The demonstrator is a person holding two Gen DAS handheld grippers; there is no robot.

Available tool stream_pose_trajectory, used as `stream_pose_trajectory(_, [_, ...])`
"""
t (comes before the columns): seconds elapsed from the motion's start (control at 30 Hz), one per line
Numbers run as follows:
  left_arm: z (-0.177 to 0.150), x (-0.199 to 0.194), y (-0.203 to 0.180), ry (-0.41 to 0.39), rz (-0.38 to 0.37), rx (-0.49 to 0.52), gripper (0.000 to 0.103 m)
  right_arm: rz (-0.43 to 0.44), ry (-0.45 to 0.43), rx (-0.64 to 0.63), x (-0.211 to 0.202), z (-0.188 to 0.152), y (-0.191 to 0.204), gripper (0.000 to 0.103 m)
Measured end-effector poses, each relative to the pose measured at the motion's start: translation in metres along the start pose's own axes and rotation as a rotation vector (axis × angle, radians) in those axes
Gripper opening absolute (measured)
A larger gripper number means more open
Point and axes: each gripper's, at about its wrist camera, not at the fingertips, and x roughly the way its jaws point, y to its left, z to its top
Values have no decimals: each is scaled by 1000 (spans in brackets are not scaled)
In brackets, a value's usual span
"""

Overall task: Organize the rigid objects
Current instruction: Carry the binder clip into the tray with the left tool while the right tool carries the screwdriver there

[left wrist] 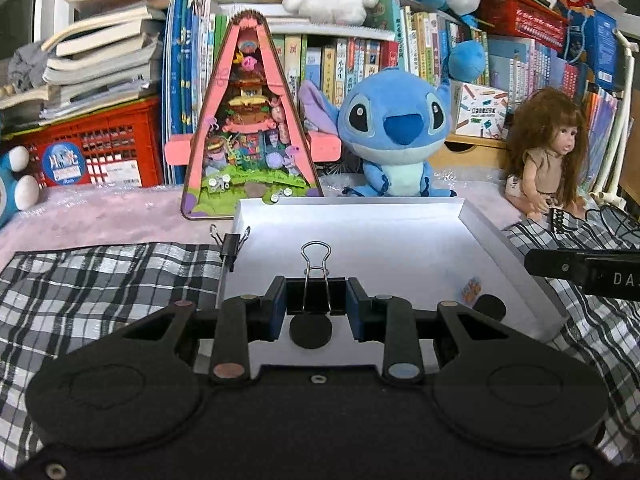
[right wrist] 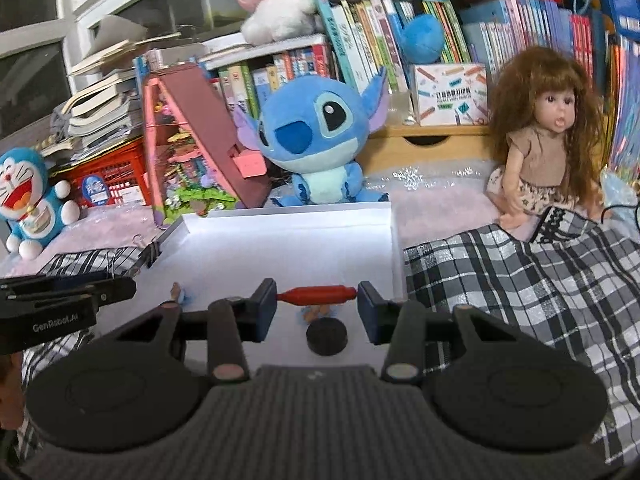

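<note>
Both grippers carry a load, and both hang over the near end of the white tray (left wrist: 492, 240), so the coming move likely turns on where each load sits above the tray floor. The left gripper (left wrist: 316, 304) is clamped on a black binder clip (left wrist: 316, 298): its pads press the clip's two ends, the clip body lies crosswise between them, and the wire handles stand up and away from the tool. Straight beneath and just behind the clip lies a black disc (left wrist: 310, 331) on the tray floor; a second disc (left wrist: 491, 307) and a small coloured piece (left wrist: 471, 292) lie to the tool's right. Another clip (left wrist: 231, 243) sits on the tray's left rim, ahead and left of the tool. The right gripper (right wrist: 317, 297) is closed end-on upon a red rolling-pin toy (right wrist: 317, 295), its long axis running crosswise from pad to pad, level with the tray's near edge. A black disc (right wrist: 326, 335) lies just below and behind it, with a small orange piece (right wrist: 318, 312) between, partly hidden. The bare stretch of tray lies ahead of both tools, toward the blue plush (right wrist: 316, 136). I judge that either load, let go here, would land on or beside a disc; carried forward, each would fall onto bare floor. The left gripper shows at the left edge of the right wrist view, so the two tools are side by side and near each other.
</note>
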Motion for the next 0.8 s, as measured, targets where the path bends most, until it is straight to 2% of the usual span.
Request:
stream_pose_trajectory(0.43, [28, 59, 8, 98, 27, -68, 29, 29, 154, 101, 53, 26, -18, 49])
stream_pose_trajectory(0.8, [35, 96, 15, 142, 47, -105, 29, -2, 173, 95, 88, 25, -12, 50])
